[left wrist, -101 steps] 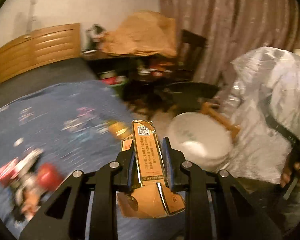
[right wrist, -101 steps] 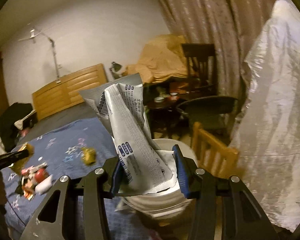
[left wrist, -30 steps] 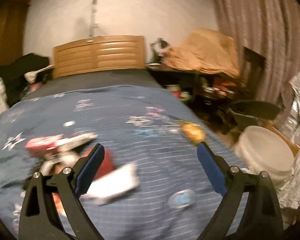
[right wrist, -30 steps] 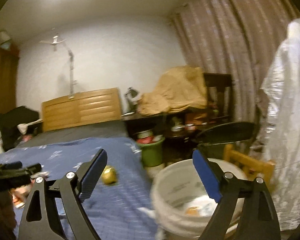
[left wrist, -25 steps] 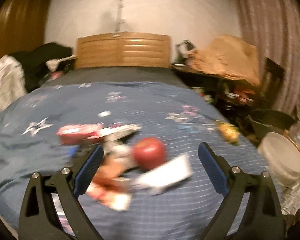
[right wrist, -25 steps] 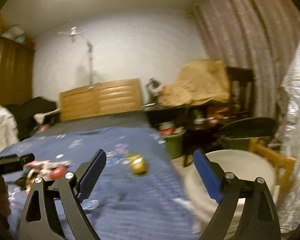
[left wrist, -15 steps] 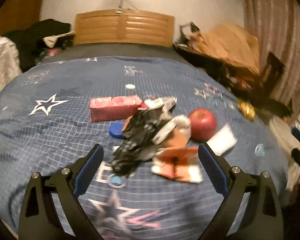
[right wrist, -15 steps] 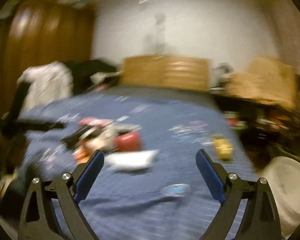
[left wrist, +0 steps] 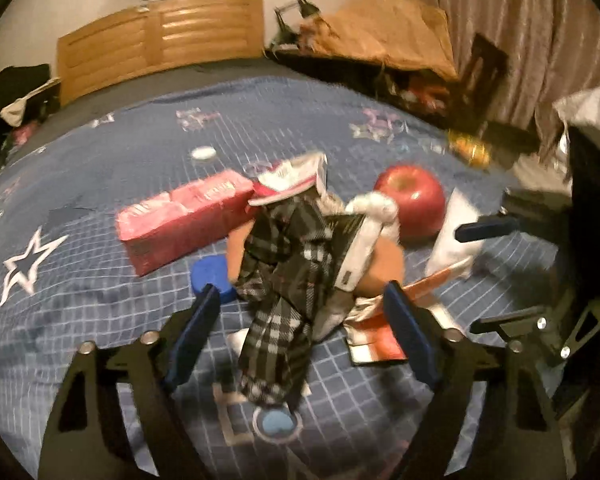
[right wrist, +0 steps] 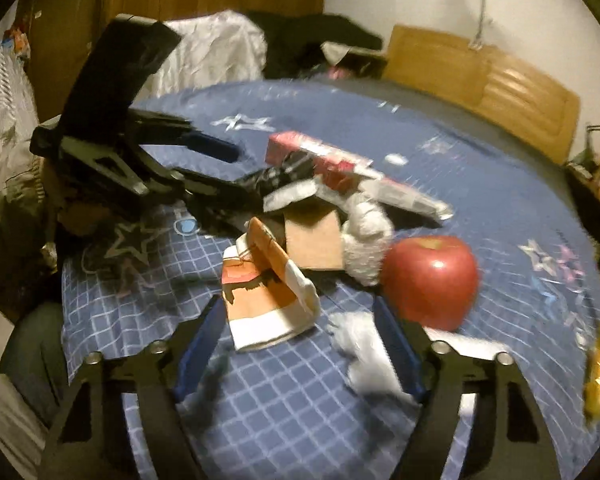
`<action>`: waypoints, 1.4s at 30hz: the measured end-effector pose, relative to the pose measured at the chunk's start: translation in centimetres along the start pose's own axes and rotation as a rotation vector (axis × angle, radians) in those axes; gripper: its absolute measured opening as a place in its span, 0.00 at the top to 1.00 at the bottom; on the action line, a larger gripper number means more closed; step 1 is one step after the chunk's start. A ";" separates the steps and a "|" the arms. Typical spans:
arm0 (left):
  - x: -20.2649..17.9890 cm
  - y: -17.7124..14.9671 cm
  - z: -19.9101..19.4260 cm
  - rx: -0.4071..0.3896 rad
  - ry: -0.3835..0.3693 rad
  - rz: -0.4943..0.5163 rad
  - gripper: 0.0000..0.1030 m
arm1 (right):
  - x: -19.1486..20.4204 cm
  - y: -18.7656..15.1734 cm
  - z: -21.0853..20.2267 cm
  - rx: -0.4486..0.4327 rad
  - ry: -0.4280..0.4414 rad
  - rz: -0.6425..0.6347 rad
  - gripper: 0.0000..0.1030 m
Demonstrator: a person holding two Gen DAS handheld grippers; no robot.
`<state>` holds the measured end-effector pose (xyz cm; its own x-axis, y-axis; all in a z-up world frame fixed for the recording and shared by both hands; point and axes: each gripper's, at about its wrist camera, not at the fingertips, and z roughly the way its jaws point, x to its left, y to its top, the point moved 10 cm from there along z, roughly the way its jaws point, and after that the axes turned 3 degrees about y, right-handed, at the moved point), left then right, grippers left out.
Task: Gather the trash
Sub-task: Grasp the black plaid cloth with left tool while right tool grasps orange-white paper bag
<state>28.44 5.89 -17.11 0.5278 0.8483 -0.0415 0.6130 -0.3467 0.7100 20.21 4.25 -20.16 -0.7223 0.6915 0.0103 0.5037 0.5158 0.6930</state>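
Note:
A heap of trash lies on the blue bedspread [left wrist: 100, 280]. In the left wrist view my left gripper [left wrist: 302, 334] is open, its fingers either side of a black checked wrapper [left wrist: 284, 280]. Around it lie a pink carton [left wrist: 180, 220], a blue cap [left wrist: 210, 276], a red-and-white packet [left wrist: 376, 344], a crumpled white tissue [left wrist: 374, 208] and a red apple [left wrist: 410, 204]. In the right wrist view my right gripper [right wrist: 300, 338] is open just above an orange-and-white wrapper [right wrist: 266, 300], with white paper [right wrist: 360, 344] by its right finger. The apple [right wrist: 430, 280] sits right of it.
A yellow wrapper [left wrist: 470, 150] lies near the bed's right edge. The wooden headboard [left wrist: 160, 40] is at the far end. A cluttered desk under a tan cloth [left wrist: 384, 36] and curtains stand to the right. Clothes [right wrist: 216, 56] are piled left of the bed.
Both grippers let go of their trash at the white bucket, swung back over the bed, and now hover open close over the trash heap.

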 end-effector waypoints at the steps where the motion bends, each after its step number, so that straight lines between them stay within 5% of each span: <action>1: -0.2 -0.4 0.8 0.028 -0.019 0.005 0.44 | 0.1 -0.2 0.7 0.021 0.012 -0.003 0.33; 2: -0.3 -0.8 1.3 0.052 -0.040 0.006 0.63 | 0.1 -0.3 1.0 0.032 0.022 -0.002 0.46; 3: -0.2 -1.0 1.4 0.058 -0.041 0.004 0.72 | 0.3 -0.6 1.1 0.049 0.041 0.005 0.74; 4: 0.0 -1.1 1.1 0.047 -0.037 -0.004 0.75 | 0.1 -0.9 0.7 0.047 0.057 0.011 0.87; 6: 0.3 -1.1 -0.1 0.008 -0.045 -0.027 0.76 | 0.5 -0.7 -0.4 0.003 0.075 0.016 0.91; 16: -0.4 -3.1 -8.5 -0.096 -0.031 -0.119 0.77 | 1.5 -2.9 -9.7 -0.132 0.070 0.192 0.92; 23: -2.7 -8.2 -6.4 0.044 0.063 -0.099 0.76 | -0.4 -10.7 -10.9 -0.062 0.040 0.382 0.91; 26: -2.5 -9.4 -4.4 0.078 0.109 -0.123 0.74 | -0.8 -11.0 -9.9 -0.091 0.058 0.449 0.89; 28: -2.3 -9.2 -4.4 0.057 0.096 -0.148 0.68 | -1.1 -10.5 -10.2 -0.129 0.070 0.467 0.73; 30: -2.0 -8.9 -4.5 0.039 0.072 -0.188 0.57 | -0.7 -9.9 -10.1 -0.164 0.066 0.465 0.43; 31: -1.8 -8.8 -4.7 0.031 0.072 -0.195 0.49 | -0.3 -9.4 -9.9 -0.177 0.069 0.458 0.40; 32: -1.7 -8.8 -4.7 0.028 0.078 -0.198 0.42 | 0.0 -9.0 -9.6 -0.178 0.070 0.450 0.40; 37: -1.7 -8.9 -4.5 0.016 0.069 -0.239 0.41 | -0.1 -8.6 -7.0 -0.162 0.082 0.483 0.41; 40: -1.6 -8.8 -4.2 0.004 0.074 -0.252 0.42 | -0.4 -9.1 -7.0 -0.162 0.079 0.518 0.55; 42: -1.4 -8.8 -4.0 0.006 0.092 -0.256 0.60 | -0.7 -9.4 -7.1 -0.164 0.083 0.537 0.73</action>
<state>19.96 9.36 -20.55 0.3001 0.9412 -0.1550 0.7232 -0.1185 0.6804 12.67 -4.65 -21.55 -0.4232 0.7895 0.4445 0.7352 0.0125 0.6778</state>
